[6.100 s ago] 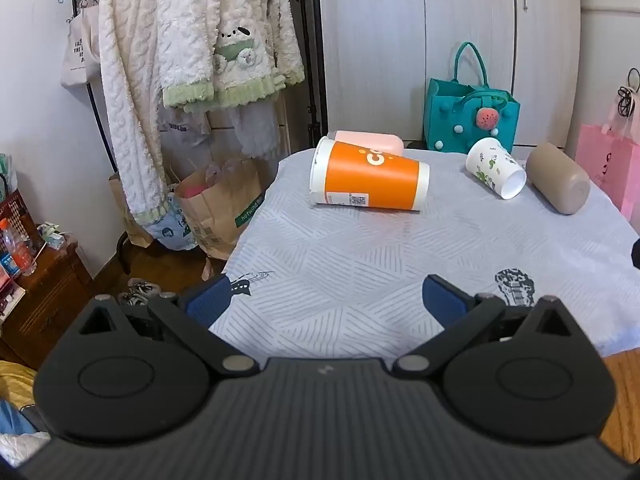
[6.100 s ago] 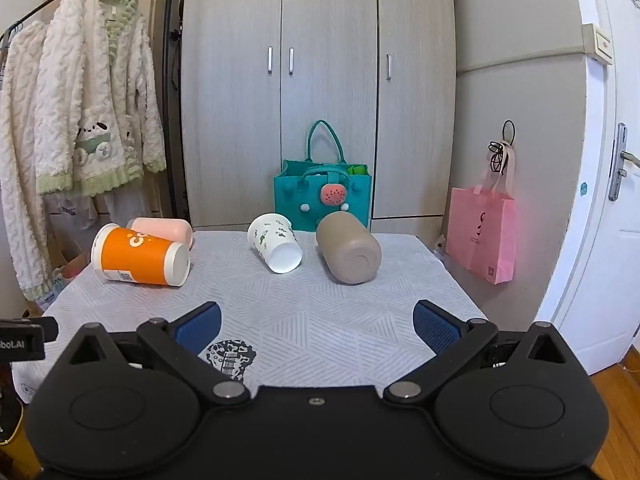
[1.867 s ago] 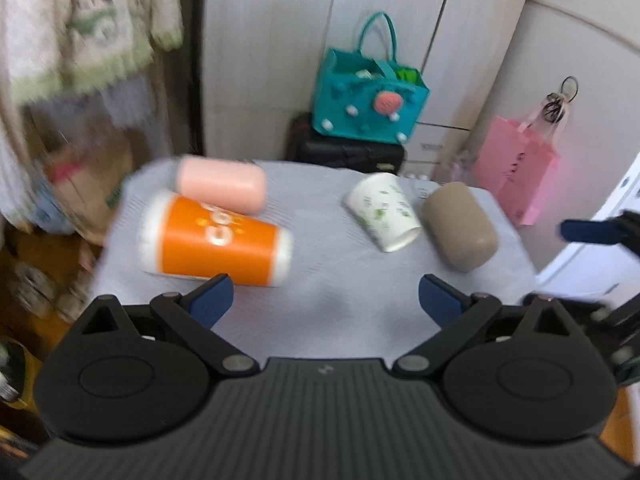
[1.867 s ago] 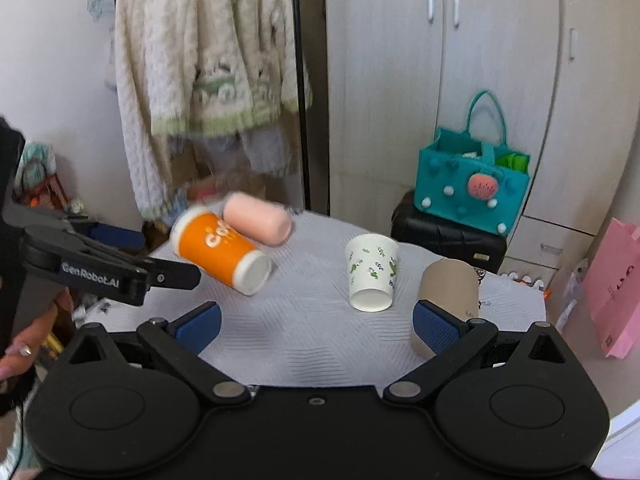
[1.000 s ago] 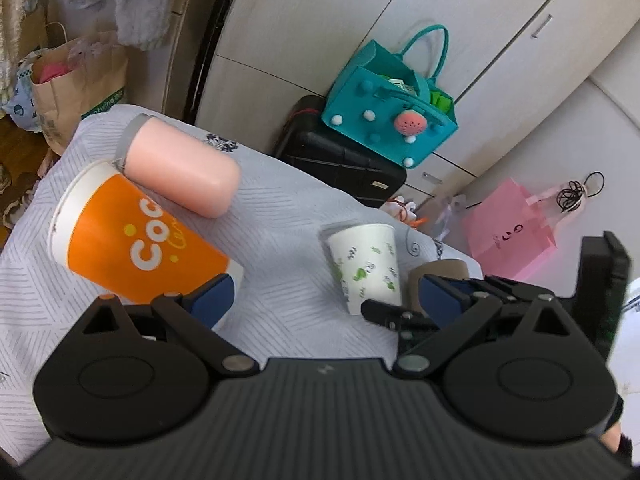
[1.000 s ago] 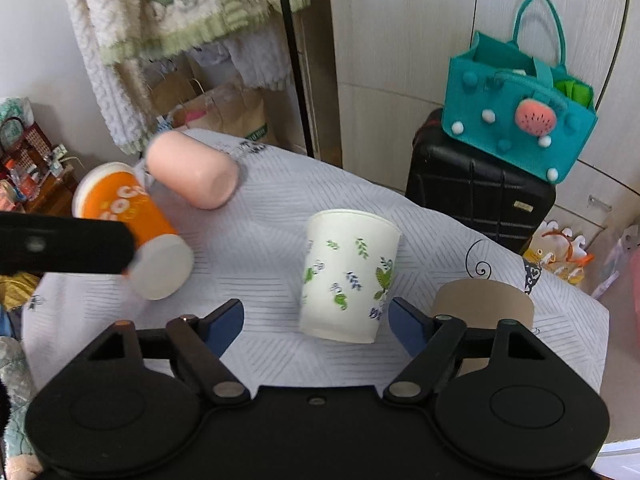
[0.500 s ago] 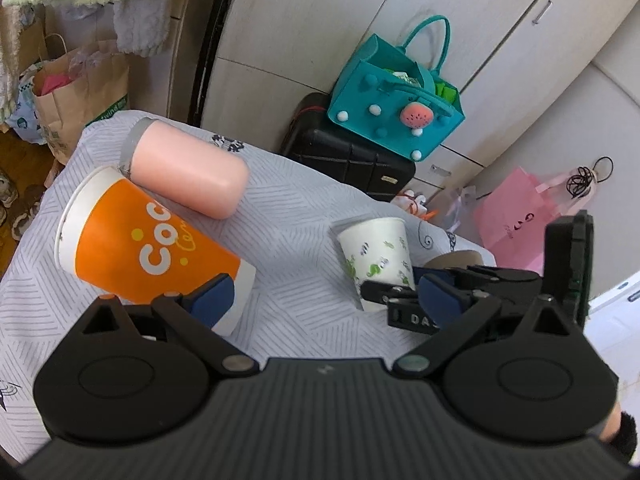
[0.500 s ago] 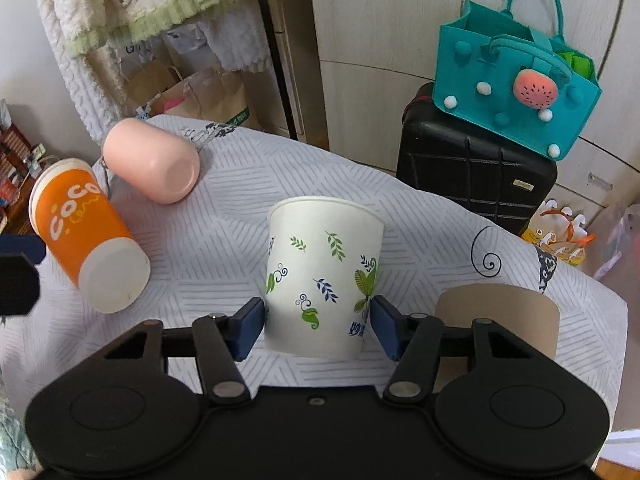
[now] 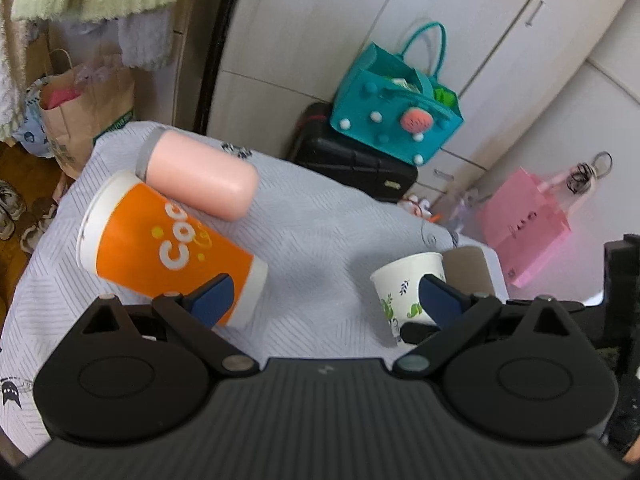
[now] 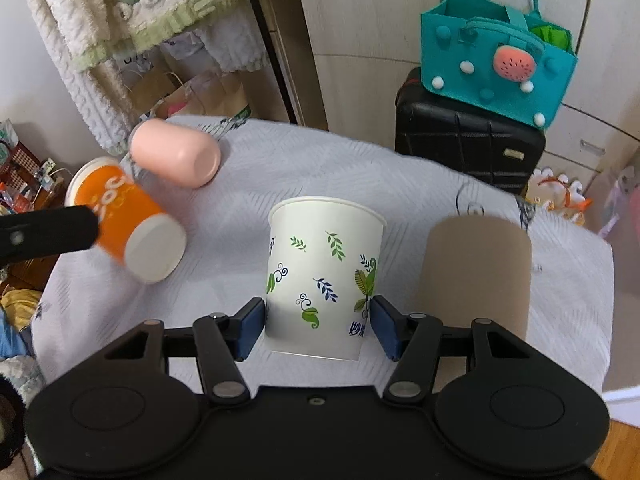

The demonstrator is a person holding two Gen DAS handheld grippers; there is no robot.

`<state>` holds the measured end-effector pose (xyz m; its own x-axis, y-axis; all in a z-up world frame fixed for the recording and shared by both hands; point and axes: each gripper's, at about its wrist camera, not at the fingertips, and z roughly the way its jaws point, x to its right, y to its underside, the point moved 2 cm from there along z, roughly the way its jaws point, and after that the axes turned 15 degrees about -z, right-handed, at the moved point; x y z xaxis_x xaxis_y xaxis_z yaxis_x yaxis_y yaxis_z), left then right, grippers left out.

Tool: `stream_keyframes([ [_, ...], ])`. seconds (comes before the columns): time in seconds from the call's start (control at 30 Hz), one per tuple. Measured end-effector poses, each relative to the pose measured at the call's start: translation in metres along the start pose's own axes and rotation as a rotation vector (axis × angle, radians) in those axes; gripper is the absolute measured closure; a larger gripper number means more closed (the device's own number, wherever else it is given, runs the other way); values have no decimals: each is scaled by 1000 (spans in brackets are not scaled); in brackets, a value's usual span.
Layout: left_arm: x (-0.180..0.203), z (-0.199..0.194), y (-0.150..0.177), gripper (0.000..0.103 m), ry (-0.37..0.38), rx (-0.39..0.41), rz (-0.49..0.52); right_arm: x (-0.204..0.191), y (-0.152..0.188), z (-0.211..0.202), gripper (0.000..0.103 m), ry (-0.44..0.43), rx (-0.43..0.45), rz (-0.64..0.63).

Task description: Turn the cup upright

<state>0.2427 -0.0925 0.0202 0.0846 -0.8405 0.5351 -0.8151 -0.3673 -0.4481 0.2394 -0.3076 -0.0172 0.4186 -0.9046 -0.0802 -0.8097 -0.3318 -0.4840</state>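
A cloth-covered table is carrying a leaf-print cup centrally, a brown cup at three o'clock, orange cup and pink cup around ten, apparently touching.

Both grippers are the same build: matte black plastic, ribbed housing down at 6 o'clock, two big round discs either side. The left gripper has black linkage arms with silver pivot screws, ending in blue-padded fingers. The right gripper matches, with blue pads on its fingers, plus a tiny screw dead centre on the body.
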Motion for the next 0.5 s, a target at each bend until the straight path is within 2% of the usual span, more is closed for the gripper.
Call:
stream_keyframes([
  [0.23,-8,-15,15,3,14,-15,11,-36,22,-20,40,-53,-17,19],
  [0.5,-23,-29,22,3,17,-8,7,-65,36,-16,40,-48,-28,23],
])
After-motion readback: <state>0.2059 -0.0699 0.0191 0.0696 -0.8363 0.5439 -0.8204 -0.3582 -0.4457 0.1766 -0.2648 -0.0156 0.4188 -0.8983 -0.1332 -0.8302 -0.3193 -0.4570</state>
